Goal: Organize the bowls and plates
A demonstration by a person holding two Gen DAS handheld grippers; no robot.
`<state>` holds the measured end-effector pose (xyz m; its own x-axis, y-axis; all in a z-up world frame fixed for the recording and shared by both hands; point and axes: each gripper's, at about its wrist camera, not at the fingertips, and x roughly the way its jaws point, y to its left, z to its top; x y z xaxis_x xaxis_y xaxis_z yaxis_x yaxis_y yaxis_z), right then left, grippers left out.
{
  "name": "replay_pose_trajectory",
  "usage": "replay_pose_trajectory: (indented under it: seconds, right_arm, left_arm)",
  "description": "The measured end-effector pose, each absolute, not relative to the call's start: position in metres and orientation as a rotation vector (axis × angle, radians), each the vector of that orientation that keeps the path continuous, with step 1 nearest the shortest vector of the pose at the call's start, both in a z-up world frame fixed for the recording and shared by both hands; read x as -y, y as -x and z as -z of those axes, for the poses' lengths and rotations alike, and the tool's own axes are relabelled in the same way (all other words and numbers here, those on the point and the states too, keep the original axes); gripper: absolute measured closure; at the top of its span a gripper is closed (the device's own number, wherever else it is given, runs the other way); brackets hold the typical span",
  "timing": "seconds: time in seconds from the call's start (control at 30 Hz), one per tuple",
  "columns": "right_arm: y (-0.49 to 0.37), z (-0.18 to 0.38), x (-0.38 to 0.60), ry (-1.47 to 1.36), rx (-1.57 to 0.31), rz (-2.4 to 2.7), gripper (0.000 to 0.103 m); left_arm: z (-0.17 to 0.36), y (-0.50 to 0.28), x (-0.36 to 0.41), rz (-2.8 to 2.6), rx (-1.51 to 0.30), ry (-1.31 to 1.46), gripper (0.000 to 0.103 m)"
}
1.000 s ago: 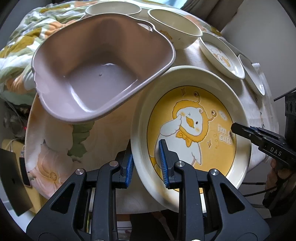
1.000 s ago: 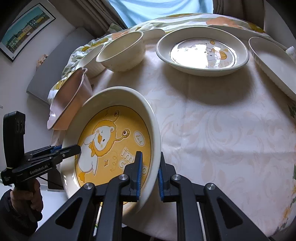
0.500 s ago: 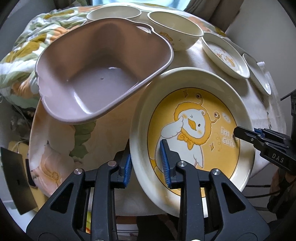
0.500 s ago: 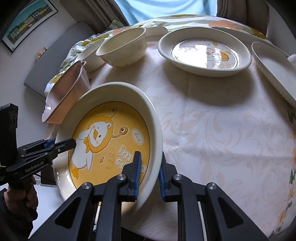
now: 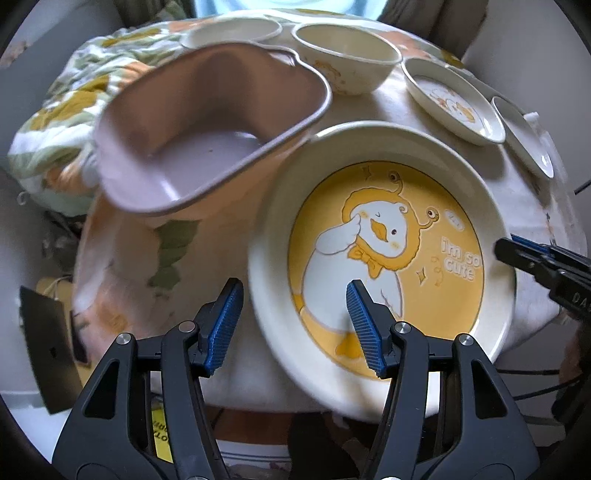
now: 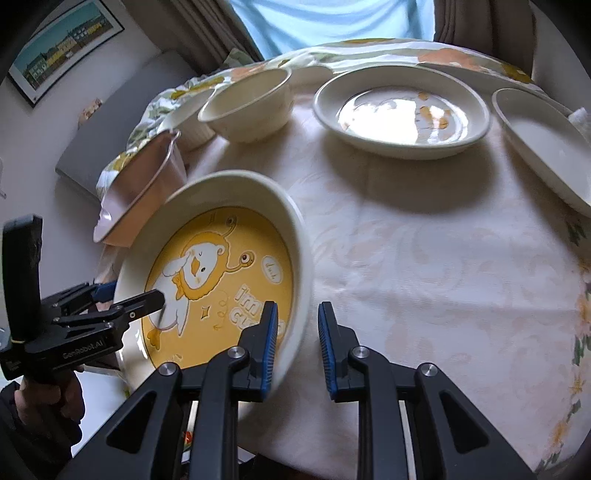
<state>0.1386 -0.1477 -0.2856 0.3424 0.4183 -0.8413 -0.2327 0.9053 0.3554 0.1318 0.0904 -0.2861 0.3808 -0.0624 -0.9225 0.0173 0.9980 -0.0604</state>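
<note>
A cream patterned cloth [image 6: 424, 258] covers the desk, its floral border [image 5: 66, 107] draping over the edge. A framed picture [image 6: 62, 44] of buildings hangs on the wall; curtains [image 6: 214, 29] flank a bright window [image 6: 332, 22].

Cream plate [image 5: 380, 147] — yellow duck print; mauve dish [image 5: 207, 122]; blue-padded tongs [image 5: 291, 328].

The yellow duck plate [image 5: 384, 258] carries the words "i'm so cute" in pale letters beside the duck picture. On the body of the left claw [image 6: 129, 306], seen from the right wrist, white letters read "GenRobot.AI". On the right claw [image 5: 517, 254], only "DA" can be read; the rest is cut off.
</note>
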Motion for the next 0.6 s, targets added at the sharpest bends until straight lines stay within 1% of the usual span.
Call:
replay_pose_trajectory:
  seconds: [0.1,0.2,0.27,0.3,0.33,0.37,0.4,0.43,0.6]
  right_arm:
    - [-0.129,0.267,0.164,-0.186,-1.124,-0.433,0.083]
    - [-0.116,0.239,0.186,-0.202,-1.082,-0.427,0.083]
    - [-0.107,0.217,0.206,-0.221,-1.038,-0.414,0.083]
    - [-0.103,0.204,0.218,-0.218,-1.015,-0.396,0.080]
    - [-0.101,0.198,0.225,-0.212,-1.003,-0.383,0.061]
    - [-0.098,0.189,0.234,-0.207,-0.987,-0.370,0.024]
    - [-0.094,0.181,0.245,-0.208,-0.966,-0.363,0.009]
    - [-0.090,0.176,0.253,-0.214,-0.947,-0.358,0.000]
    - [-0.083,0.162,0.305,-0.250,-0.924,-0.269,0.000]
  left_arm:
    - [0.261,-0.119,-0.085,0.040,-1.142,0.041,0.048]
    - [0.216,-0.107,-0.063,0.063,-1.070,0.037,0.048]
    - [0.186,-0.102,-0.043,0.100,-1.017,0.042,0.046]
    - [0.173,-0.101,-0.032,0.122,-0.994,0.041,0.032]
    - [0.163,-0.102,-0.021,0.137,-0.975,0.035,0.007]
    - [0.154,-0.103,-0.009,0.148,-0.951,0.024,0.000]
    - [0.141,-0.105,0.008,0.175,-0.906,0.007,0.001]
    - [0.136,-0.109,0.018,0.199,-0.895,-0.004,0.001]
    - [0.113,-0.143,0.087,0.341,-0.872,-0.069,0.001]
